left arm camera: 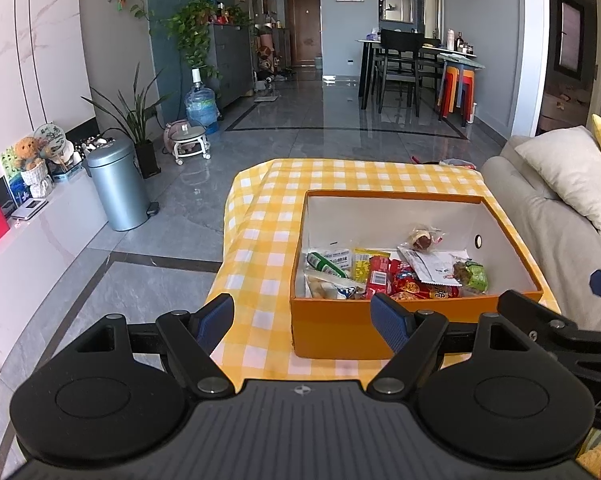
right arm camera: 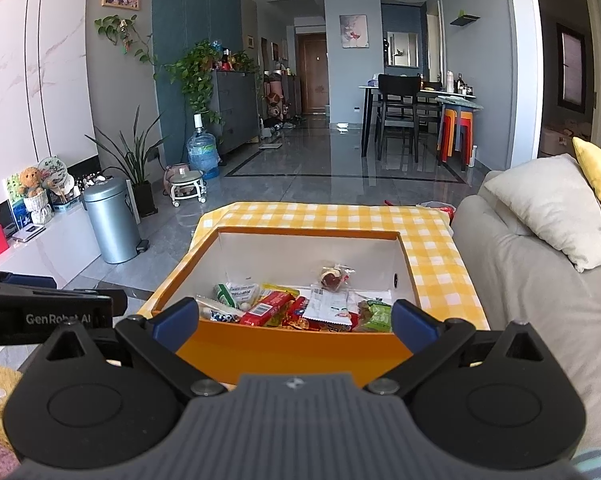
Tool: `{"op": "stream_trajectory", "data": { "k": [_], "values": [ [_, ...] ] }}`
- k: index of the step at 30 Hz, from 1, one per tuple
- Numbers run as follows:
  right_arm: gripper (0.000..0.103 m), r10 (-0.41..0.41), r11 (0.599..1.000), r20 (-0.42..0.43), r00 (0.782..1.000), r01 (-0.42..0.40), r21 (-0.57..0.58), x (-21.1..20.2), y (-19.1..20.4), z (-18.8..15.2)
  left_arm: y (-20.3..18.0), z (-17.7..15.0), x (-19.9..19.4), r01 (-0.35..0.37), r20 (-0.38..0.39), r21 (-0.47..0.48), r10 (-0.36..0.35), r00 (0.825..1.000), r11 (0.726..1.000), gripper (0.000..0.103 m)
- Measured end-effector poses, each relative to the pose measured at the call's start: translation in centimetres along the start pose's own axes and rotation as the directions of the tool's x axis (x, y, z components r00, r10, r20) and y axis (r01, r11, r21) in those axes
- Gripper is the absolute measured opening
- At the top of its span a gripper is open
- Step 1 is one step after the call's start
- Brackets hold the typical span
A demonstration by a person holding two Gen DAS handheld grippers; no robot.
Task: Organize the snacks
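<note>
Left wrist view: the left gripper [left arm camera: 302, 316] hangs with its blue-padded fingers [left arm camera: 216, 316] spread wide and empty over the near edge of a worktop [left arm camera: 260, 248] draped in yellow-and-white check. An orange box [left arm camera: 340, 328] with a white interior stands ahead and to the right, its near left corner between the two fingers. The snacks [left arm camera: 388, 276] lie piled along the box's near wall, just beyond the right finger; one wrapped brown sweet [left arm camera: 420, 239] sits apart, farther back. Part of the right gripper [left arm camera: 572, 320] juts in at the right edge. A grey sofa [left arm camera: 560, 240] flanks the worktop on the right.

Right wrist view: the right gripper [right arm camera: 296, 320] is likewise wide apart and holds nothing, raised before the same orange box [right arm camera: 292, 352], whose near wall spans the gap between the fingers [right arm camera: 414, 324]. The snacks [right arm camera: 300, 308] lie just ahead and below, centred between the fingertips. The left gripper's body [right arm camera: 48, 312] crosses the left edge. A silver pedal bin [right arm camera: 112, 220] stands on the floor to the left.
</note>
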State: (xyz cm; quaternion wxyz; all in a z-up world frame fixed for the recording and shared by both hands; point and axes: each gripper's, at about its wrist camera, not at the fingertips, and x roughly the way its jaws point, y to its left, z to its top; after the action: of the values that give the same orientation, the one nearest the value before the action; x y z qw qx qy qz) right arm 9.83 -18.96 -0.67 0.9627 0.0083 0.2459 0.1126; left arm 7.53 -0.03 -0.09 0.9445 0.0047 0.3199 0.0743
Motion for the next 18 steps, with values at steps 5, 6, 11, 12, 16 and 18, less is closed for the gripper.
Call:
{"op": "stream_trajectory", "data": {
  "k": [5,6,11,12,16,18],
  "values": [
    [0.099,0.007,1.0,0.002,1.0,-0.007,-0.006,-0.32,0.17,-0.26,-0.02,0.13,-0.18,-0.007,0.002,0.006,0.007,1.0,1.0,0.091],
    [0.099,0.005,1.0,0.003,1.0,-0.005,-0.005,-0.35,0.11,-0.29,-0.03,0.18,-0.2,-0.008,0.001,0.007,0.008,1.0,1.0,0.091],
    [0.099,0.005,1.0,-0.002,1.0,-0.005,0.016,-0.3,-0.2,-0.32,-0.15,0.25,-0.29,-0.009,-0.001,0.014,0.009,1.0,1.0,0.091],
    [0.099,0.006,1.0,-0.004,1.0,-0.006,0.017,-0.27,-0.24,-0.34,-0.16,0.25,-0.31,-0.009,-0.002,0.015,0.009,1.0,1.0,0.091],
    [0.099,0.009,1.0,-0.012,1.0,-0.009,0.021,-0.16,-0.29,-0.29,-0.2,0.25,-0.35,-0.008,-0.003,0.016,0.008,1.0,1.0,0.091],
    [0.099,0.01,1.0,-0.015,1.0,-0.009,0.022,-0.06,-0.31,-0.22,-0.2,0.23,-0.39,-0.006,-0.001,0.017,0.006,1.0,1.0,0.091]
  ]
}}
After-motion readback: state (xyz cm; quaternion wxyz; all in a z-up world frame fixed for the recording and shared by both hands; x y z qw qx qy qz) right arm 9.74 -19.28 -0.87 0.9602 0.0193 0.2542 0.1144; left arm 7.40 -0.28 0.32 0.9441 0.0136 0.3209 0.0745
